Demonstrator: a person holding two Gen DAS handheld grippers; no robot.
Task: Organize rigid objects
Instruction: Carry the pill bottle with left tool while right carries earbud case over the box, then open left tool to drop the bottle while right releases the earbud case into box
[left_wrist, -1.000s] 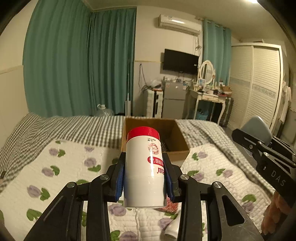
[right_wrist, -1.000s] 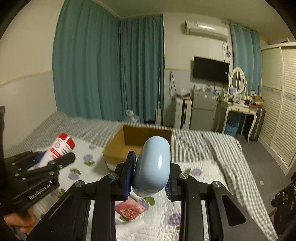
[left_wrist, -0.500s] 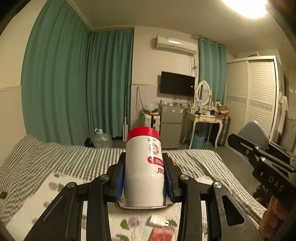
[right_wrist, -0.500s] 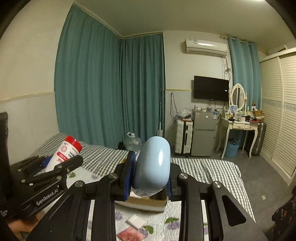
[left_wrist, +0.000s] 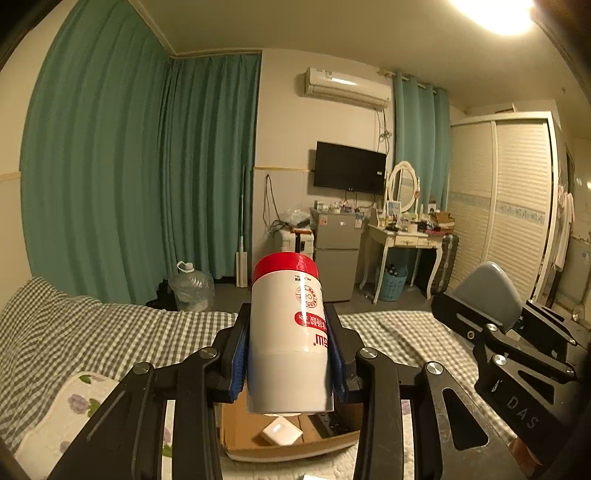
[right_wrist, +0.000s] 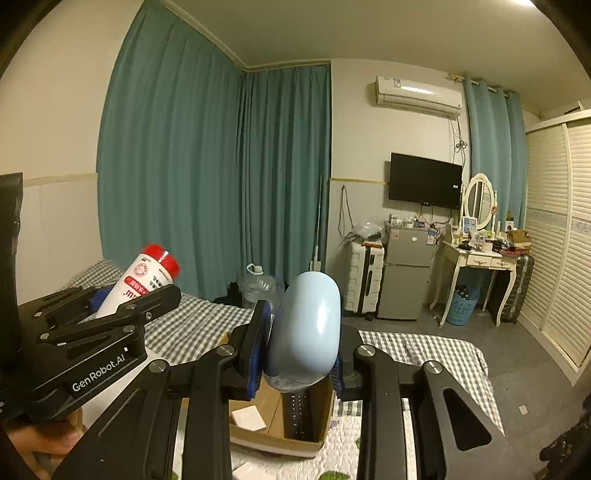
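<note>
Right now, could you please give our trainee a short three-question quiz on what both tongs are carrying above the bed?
1. True or false: the left tongs are shut on a white bottle with a red cap.
2. Multiple choice: the right tongs hold A) a remote, B) a light blue rounded case, C) nothing.
3. Fill in: below both sits an open cardboard ____.

Key: 1 true; 2 B; 3 box.
</note>
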